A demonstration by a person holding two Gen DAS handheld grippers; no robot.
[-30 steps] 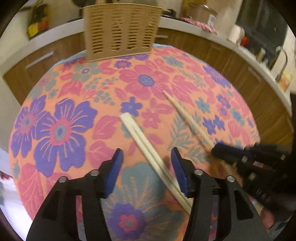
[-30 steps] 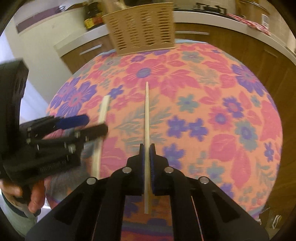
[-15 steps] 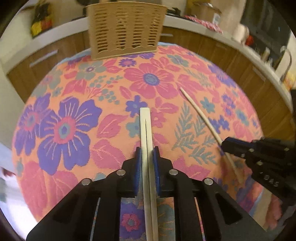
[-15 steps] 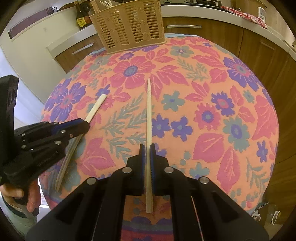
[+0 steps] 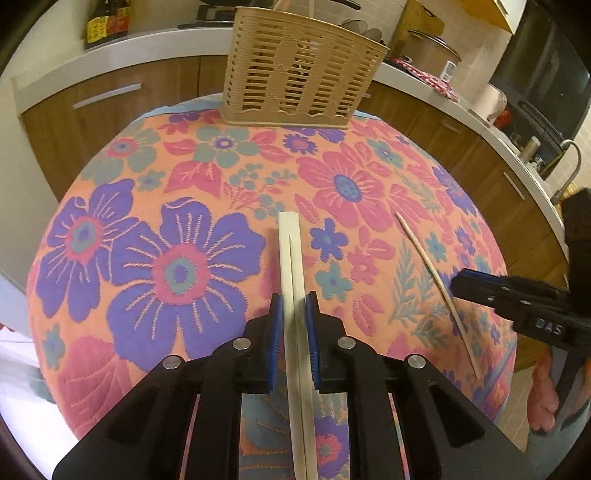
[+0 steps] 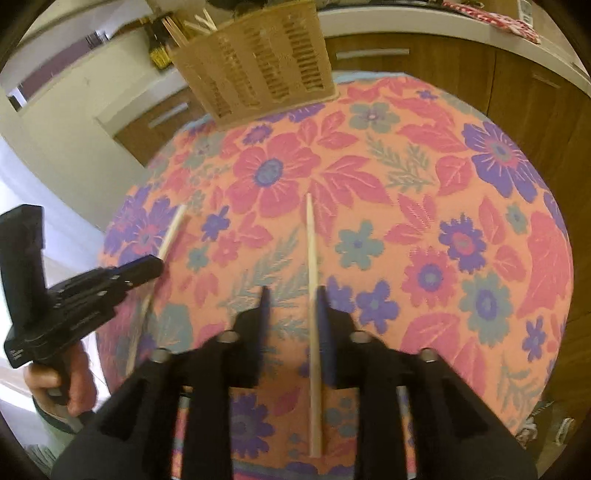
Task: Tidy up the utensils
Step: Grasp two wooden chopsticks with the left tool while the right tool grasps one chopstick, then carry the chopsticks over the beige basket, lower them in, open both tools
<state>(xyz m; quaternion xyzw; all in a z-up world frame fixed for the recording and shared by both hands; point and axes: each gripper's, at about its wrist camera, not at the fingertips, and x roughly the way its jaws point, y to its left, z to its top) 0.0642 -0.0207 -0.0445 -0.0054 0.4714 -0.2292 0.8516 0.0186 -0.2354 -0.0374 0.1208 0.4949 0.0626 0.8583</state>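
Note:
A tan slotted utensil basket [image 5: 295,74] stands at the far edge of the round table with the floral cloth [image 5: 177,266]. My left gripper [image 5: 293,306] is shut on a pale pair of joined chopsticks [image 5: 290,251], which points toward the basket. In the right wrist view my right gripper [image 6: 291,295] has its jaws opening. A single thin chopstick [image 6: 312,240] lies between them, against the right pad and apart from the left one. The same single chopstick [image 5: 432,273] and right gripper [image 5: 460,282] show at the right of the left wrist view. The left gripper [image 6: 147,264] and its pair [image 6: 173,229] appear at the left.
Several chopsticks stand in the basket [image 6: 258,62]. Wooden cabinets and a white counter [image 5: 424,88] curve behind the table, with bottles [image 5: 107,22], a pot [image 5: 428,48] and a tap [image 5: 570,162]. A hand [image 6: 74,380] holds the left gripper's handle.
The left jaws closed on the joined chopsticks and moved with them toward the basket. The right jaws, shut on the single chopstick before, have parted. The basket looks nearer in both views.

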